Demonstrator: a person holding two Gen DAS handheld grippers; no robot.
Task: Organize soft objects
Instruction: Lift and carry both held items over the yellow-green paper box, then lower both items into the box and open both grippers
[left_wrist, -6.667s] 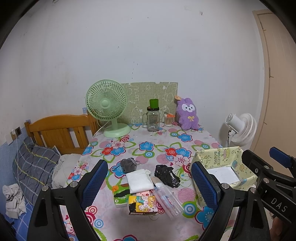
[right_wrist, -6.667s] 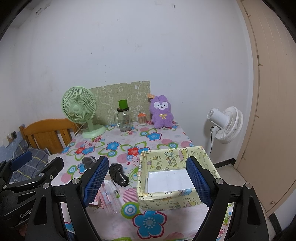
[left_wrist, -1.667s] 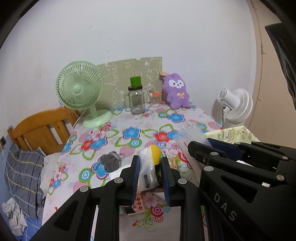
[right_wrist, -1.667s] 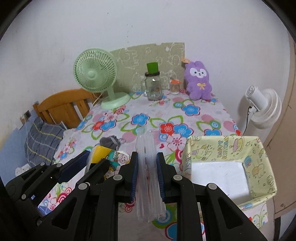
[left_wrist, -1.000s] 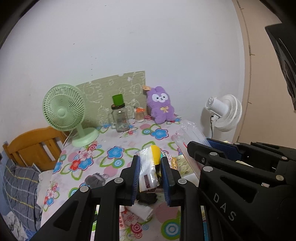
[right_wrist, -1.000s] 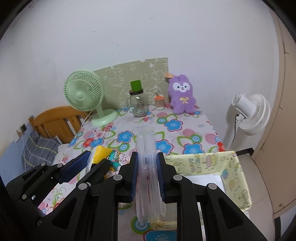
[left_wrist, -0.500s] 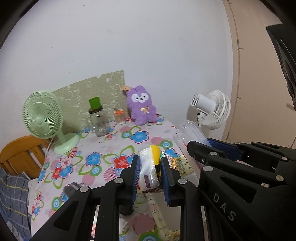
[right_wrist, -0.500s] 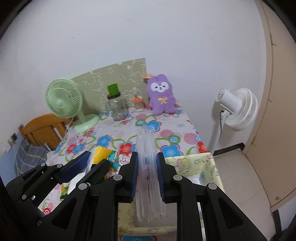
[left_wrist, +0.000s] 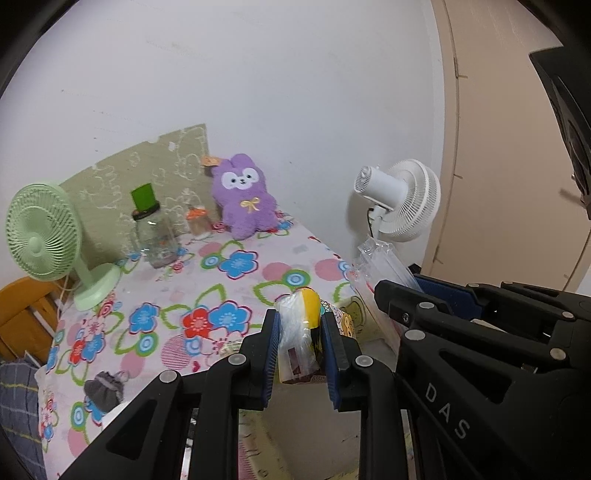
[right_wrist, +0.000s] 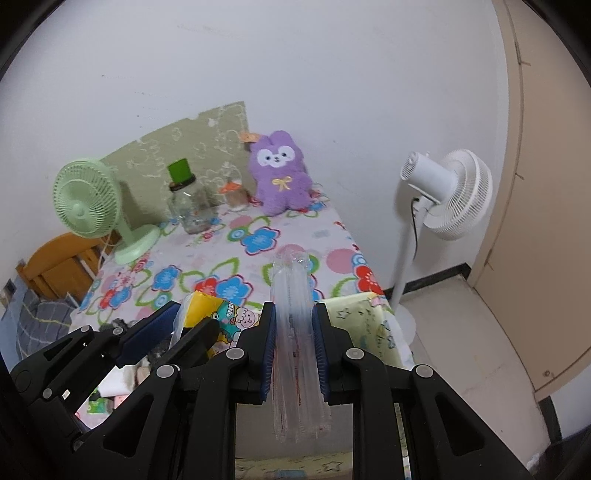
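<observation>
My left gripper (left_wrist: 300, 322) is shut on a yellow cartoon-printed pack in a plastic wrapper (left_wrist: 308, 301). The same pack (right_wrist: 214, 306) shows at the left of the right wrist view. My right gripper (right_wrist: 293, 314) is shut on a long clear plastic packet (right_wrist: 291, 273), which stands upright between the pads. Both grippers hang side by side over the yellow-green patterned box (right_wrist: 373, 325) at the table's right edge. Its wall (left_wrist: 360, 308) shows just behind the left fingers. A grey soft lump (left_wrist: 103, 387) lies on the floral tablecloth to the left.
At the back of the table stand a purple plush rabbit (right_wrist: 280, 173), a glass jar with a green lid (right_wrist: 188, 206) and a green desk fan (right_wrist: 88, 206). A white floor fan (right_wrist: 450, 195) and a door are to the right, a wooden chair (right_wrist: 55, 266) to the left.
Both grippers have swung to the right and sunk a little, each still gripping its load. The box has come under them, and the table's left side has slid out of view.
</observation>
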